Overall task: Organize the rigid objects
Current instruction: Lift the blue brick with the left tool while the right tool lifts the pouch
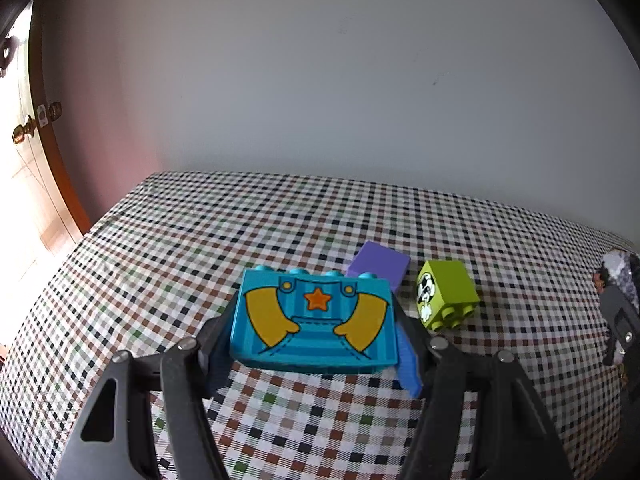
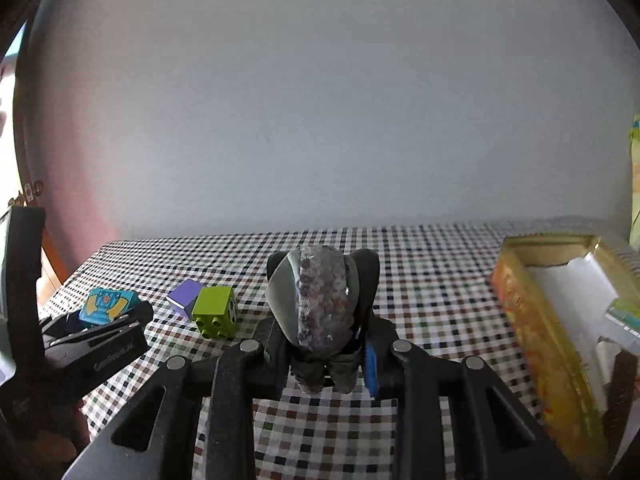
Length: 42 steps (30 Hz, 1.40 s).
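My left gripper is shut on a turquoise toy brick printed with overalls, yellow arms and an orange star, held just above the checked tablecloth. Behind it lie a purple block and a lime green brick tipped on its side, studs facing front. My right gripper is shut on a grey and purple geode stone. In the right wrist view the turquoise brick, purple block and green brick sit at the left.
An open yellow-orange cardboard box with white paper inside stands at the right. The checked tablecloth covers the table against a white wall. A brown door is at the far left. The right gripper with the stone shows at the left wrist view's right edge.
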Available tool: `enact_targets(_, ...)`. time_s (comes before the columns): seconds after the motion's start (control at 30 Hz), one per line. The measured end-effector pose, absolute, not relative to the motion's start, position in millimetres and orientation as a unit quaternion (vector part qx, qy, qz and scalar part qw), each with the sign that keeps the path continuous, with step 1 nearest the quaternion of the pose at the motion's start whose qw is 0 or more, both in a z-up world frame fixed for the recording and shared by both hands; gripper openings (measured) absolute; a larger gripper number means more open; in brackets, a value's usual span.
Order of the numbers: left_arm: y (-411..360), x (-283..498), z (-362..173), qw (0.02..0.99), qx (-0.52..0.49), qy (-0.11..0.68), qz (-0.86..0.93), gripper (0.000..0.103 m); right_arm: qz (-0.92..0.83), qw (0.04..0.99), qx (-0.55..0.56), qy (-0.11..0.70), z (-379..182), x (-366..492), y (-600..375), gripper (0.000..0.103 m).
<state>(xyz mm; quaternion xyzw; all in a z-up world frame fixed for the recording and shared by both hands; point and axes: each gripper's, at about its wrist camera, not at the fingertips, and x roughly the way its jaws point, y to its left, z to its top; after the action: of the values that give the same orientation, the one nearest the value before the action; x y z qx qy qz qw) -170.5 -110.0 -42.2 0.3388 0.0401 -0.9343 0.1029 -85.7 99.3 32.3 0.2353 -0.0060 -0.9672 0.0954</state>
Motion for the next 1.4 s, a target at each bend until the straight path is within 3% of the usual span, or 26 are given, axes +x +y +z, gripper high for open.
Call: enact_targets(1.4,-75.0,-104.2,-16.9,0.101,0.27,0.015,-0.958,0.065,-0.982,0.094,0.161,0.001,40.3,-52.7,104.1,0.031)
